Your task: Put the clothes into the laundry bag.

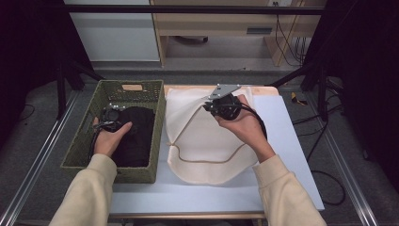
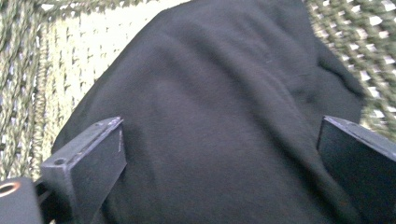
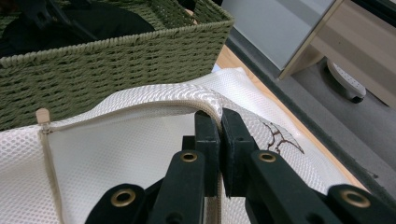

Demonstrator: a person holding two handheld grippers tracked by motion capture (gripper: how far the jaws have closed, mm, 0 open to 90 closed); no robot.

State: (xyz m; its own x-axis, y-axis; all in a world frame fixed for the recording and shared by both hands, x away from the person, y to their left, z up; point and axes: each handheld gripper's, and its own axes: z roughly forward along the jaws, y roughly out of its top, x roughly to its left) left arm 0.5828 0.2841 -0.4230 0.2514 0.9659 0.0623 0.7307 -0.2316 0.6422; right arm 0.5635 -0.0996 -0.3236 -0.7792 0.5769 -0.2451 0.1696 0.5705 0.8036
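We see the left gripper (image 1: 111, 117) inside the green woven basket (image 1: 89, 127), where the hand on top of it hides most of its body in the high view; in the left gripper view its jaws stand wide apart, released, with the black garment (image 2: 219, 121) lying between them, and we cannot tell whether the jaw tips touch the fabric. The lower part of the garment is cut off at the bottom edge of that view, and its shape is hard to make out because the cloth is uniformly dark. The right gripper (image 3: 220, 122) is clenched on the zippered rim of the white mesh laundry bag (image 1: 207, 141), lifting that edge above the table; in the right gripper view the jaws meet with the mesh pinched between them. The bag lies on the table just beside the basket, to its right. A brown printed mark (image 3: 279, 137) shows on the mesh, partly hidden behind the right jaw, and we cannot read it as writing. The table (image 1: 291, 155) has a pale blue-grey top with a wooden edge at the far side. Beyond it we see grey floor, a light wooden desk (image 1: 226, 23) and trailing cables (image 1: 289, 42); black curtains border both sides.
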